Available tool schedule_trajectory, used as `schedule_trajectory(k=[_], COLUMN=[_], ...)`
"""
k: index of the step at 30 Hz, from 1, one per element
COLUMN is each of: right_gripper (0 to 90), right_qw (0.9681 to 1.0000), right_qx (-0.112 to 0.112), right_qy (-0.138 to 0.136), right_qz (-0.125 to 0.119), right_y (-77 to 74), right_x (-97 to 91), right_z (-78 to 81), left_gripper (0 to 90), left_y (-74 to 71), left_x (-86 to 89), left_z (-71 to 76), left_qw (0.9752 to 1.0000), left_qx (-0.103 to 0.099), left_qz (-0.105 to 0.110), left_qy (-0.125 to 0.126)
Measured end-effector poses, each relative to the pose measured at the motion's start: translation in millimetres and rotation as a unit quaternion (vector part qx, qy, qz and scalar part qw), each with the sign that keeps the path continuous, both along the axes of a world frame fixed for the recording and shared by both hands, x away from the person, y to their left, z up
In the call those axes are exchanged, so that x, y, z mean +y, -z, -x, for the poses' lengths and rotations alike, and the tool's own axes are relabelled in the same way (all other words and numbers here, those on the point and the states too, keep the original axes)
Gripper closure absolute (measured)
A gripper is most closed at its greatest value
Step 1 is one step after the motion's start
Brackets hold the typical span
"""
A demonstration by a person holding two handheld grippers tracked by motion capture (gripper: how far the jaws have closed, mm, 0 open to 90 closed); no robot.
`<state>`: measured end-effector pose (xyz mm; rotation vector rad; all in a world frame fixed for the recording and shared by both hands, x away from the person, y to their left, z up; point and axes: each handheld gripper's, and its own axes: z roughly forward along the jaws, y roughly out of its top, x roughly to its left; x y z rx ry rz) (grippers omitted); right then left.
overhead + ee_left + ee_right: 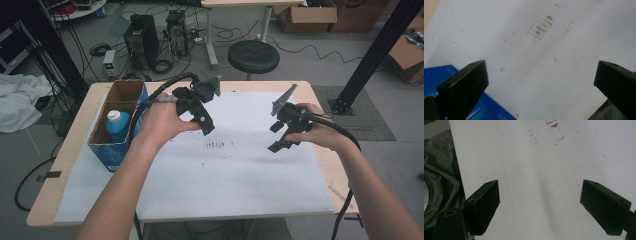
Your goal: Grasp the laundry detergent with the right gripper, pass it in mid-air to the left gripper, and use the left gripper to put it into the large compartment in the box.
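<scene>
The right gripper hovers above the white sheet, its jaws spread wide with nothing between them. The left gripper is also above the sheet, just beside the blue cardboard box; its jaws stand wide apart and hold nothing. In the near compartment of the box a blue bottle with a white cap stands upright.

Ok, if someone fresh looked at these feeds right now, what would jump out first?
Probably the two hand-held grippers over the white sheet: the left gripper and the right gripper, both open with nothing between the jaws. Next, the blue box at the table's left edge, a blue bottle with a white cap standing inside it.
</scene>
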<state>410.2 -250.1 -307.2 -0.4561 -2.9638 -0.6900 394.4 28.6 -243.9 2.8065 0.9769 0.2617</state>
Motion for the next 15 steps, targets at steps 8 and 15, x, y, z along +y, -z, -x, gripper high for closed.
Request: schedule_trajectory(k=[8, 15], right_gripper=[16.2, 16.2], right_qw=[1.0000, 1.0000], right_qx=[-0.004, -0.003], right_qy=[-0.003, 0.003], right_qz=[0.002, 0.005], right_y=[-4.8, -2.9], right_x=[-2.3, -6.0], right_z=[1.4, 1.2], left_gripper=[0.1, 0.1], left_y=[15.5, 14.0], left_x=[-0.3, 2.9], left_z=[-0.5, -0.2], left_qw=[0.9998, 0.9995], left_qx=[0.011, 0.003], left_qz=[0.014, 0.025], left_qy=[0.011, 0.018])
